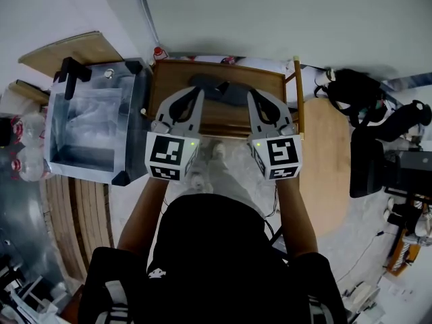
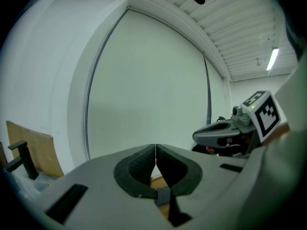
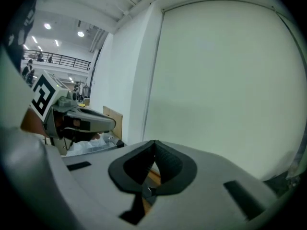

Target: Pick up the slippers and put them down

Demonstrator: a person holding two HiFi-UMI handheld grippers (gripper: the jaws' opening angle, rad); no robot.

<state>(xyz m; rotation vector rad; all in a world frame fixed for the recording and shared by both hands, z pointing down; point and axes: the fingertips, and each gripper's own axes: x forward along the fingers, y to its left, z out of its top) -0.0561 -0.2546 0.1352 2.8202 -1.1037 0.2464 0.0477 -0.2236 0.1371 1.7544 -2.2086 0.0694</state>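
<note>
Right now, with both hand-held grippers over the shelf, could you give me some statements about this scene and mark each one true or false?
1. The left hand-held gripper and the right hand-held gripper are both shut and empty. True.
2. The right hand-held gripper grips a slipper. False: its jaws are together with nothing between them.
3. The dark slippers lie on the wooden shelf. True.
4. In the head view, the clear box stands to the right of the wooden shelf. False: it stands to the left.

I see slippers [image 1: 226, 92] on the rack [image 1: 177, 74], a bin [image 1: 84, 170] just left of it, a table [image 1: 331, 171] to its right, and my left gripper [image 1: 199, 92] and right gripper [image 1: 251, 95] above it.
</note>
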